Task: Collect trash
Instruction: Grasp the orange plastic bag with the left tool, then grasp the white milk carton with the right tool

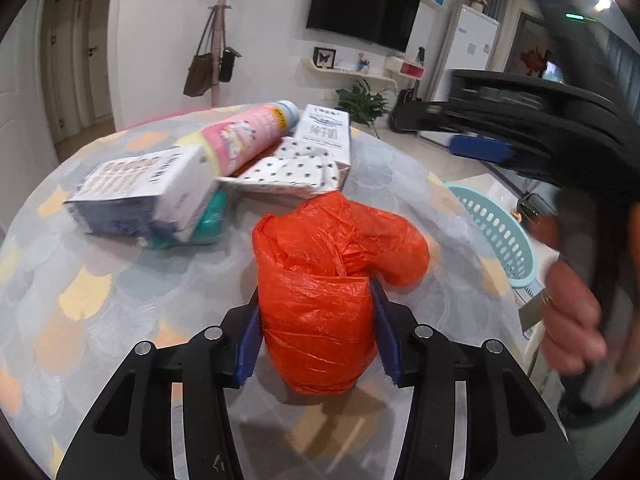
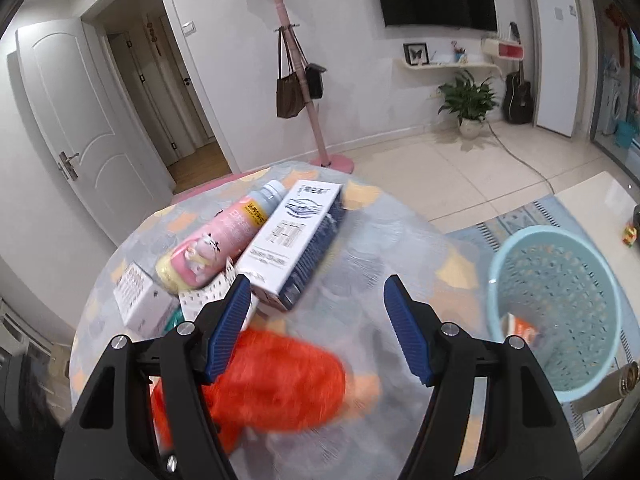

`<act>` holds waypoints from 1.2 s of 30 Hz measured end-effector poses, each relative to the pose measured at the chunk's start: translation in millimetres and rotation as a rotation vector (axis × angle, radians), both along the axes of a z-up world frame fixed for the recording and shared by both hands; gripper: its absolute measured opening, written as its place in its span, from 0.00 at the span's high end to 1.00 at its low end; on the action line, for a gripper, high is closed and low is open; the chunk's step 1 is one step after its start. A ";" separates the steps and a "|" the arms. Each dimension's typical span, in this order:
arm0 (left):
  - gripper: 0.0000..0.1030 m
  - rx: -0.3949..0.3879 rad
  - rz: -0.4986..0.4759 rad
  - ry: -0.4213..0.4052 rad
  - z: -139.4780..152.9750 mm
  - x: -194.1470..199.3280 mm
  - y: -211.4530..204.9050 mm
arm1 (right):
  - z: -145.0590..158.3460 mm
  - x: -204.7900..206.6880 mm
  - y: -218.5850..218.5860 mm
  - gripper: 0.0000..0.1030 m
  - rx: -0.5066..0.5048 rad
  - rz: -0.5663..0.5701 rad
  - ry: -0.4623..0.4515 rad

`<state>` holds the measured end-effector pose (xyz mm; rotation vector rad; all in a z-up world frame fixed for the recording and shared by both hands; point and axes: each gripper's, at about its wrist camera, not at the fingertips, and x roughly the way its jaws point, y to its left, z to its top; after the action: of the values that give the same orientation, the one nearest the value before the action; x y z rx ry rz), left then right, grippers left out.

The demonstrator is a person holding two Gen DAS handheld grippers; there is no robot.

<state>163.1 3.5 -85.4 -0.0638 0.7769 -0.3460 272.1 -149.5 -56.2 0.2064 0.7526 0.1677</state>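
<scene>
My left gripper [image 1: 316, 300] is shut on an orange plastic bag [image 1: 320, 280] and holds it over the round table [image 1: 80, 300]. The bag also shows blurred in the right wrist view [image 2: 276, 380], below my right gripper [image 2: 318, 292]. My right gripper is open and empty above the table; it also shows in the left wrist view [image 1: 480, 136], blurred at the right. Behind the bag lie a pink bottle [image 1: 244, 136], a white and blue carton [image 1: 326, 132], a dotted wrapper [image 1: 292, 170] and a white box [image 1: 148, 196]. A light blue basket [image 2: 560, 312] stands on the floor right of the table.
The basket holds a small orange and white packet [image 2: 524, 330]. A teal item [image 1: 210, 220] lies under the white box. A pink coat stand [image 2: 304, 92] with bags stands behind the table. A low white table [image 2: 600, 200] is at the right.
</scene>
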 end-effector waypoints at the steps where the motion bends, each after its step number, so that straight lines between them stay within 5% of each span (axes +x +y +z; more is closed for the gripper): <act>1: 0.55 -0.004 0.003 -0.007 -0.2 -2.3 3.2 | -1.3 5.6 5.0 0.36 0.000 -0.001 0.007; 12: 0.55 -0.038 0.004 -0.051 -6.2 -8.1 15.6 | -28.0 89.9 31.0 0.36 0.120 -0.037 0.204; 18: 0.55 -0.104 -0.016 -0.034 -8.1 -5.5 22.3 | -45.5 114.0 45.3 0.34 0.076 -0.086 0.282; 29: 0.55 -0.097 -0.029 -0.052 -8.4 -5.9 18.8 | -44.2 115.0 52.8 0.37 -0.052 -0.078 0.273; 36: 0.55 -0.068 -0.051 -0.088 -4.5 -13.7 14.4 | -31.4 84.7 21.1 0.38 -0.077 -0.067 0.220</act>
<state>149.5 17.9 -89.9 -0.0919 0.6807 -0.4206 356.8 -128.4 -87.6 0.1782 0.9678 0.0526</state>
